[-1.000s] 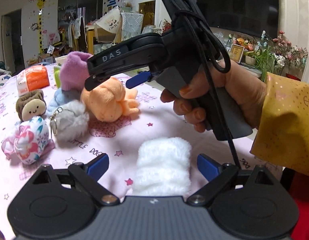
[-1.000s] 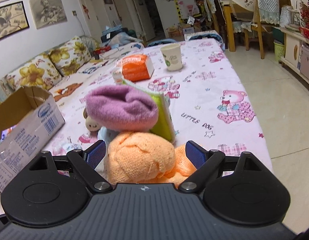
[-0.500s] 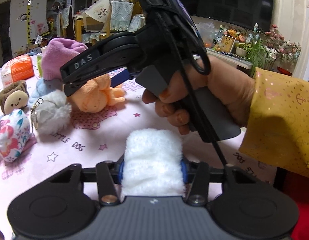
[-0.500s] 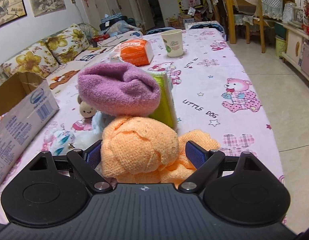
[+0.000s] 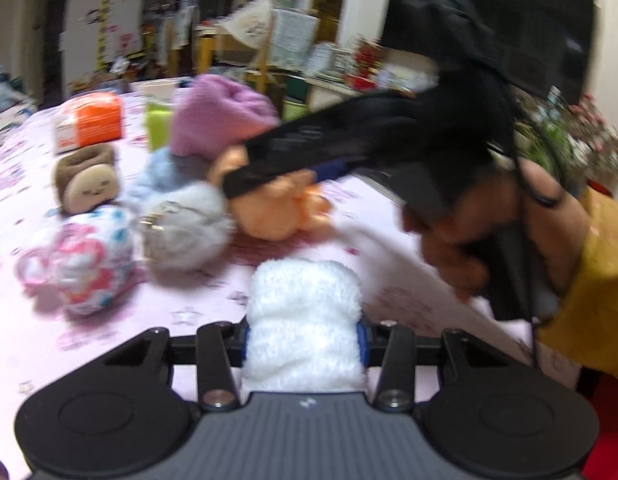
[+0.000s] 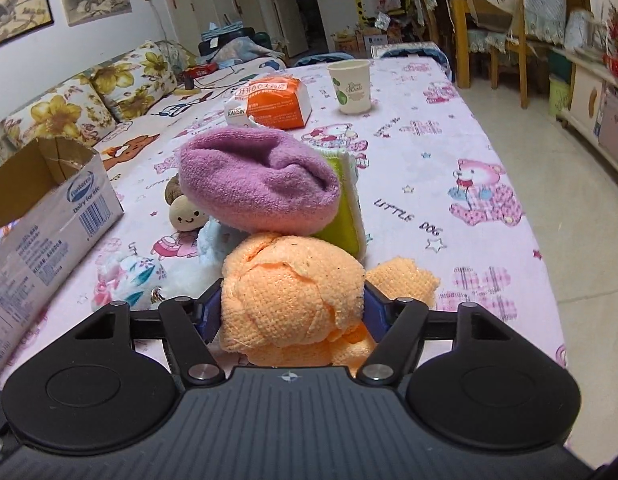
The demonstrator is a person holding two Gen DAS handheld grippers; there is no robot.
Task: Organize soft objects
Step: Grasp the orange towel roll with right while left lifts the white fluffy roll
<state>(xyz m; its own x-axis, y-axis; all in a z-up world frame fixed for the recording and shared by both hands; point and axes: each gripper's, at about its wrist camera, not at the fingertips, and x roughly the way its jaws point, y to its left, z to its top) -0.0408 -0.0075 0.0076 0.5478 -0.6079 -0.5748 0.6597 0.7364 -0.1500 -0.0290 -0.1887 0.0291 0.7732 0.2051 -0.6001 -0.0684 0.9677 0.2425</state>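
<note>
Gripping is the step in hand, and both grippers are doing it at once. The left gripper (image 5: 305, 338) is pinching the white fluffy roll (image 5: 303, 320), its blue pads pressed into the roll's 2 sides after the jaws have just been closing on it; the roll is sitting at the near edge of the pink printed tablecloth (image 5: 213, 312), though blur in the left wrist view is making it hard to say whether it is clear of the cloth. The right gripper (image 6: 291, 306) has just been closing too, and its pads are now meeting the flanks of the orange knitted toy (image 6: 293, 300), which is lying on the cloth in front of the purple towel roll (image 6: 257, 180) and the green sponge (image 6: 343, 216). From the left wrist view the same right gripper (image 5: 269, 178) is reaching over that orange toy (image 5: 277, 212), held by a person's hand (image 5: 489, 232). An open cardboard box (image 6: 49, 216) is standing at the left of the table and is looking like the likely place for the soft things. Next, I judge, each gripper is needing a firm enough squeeze to hold yielding material, then a lift straight up so that the purple roll, resting partly behind and above the orange toy, is not being dragged or toppled, before carrying toward the box.
</note>
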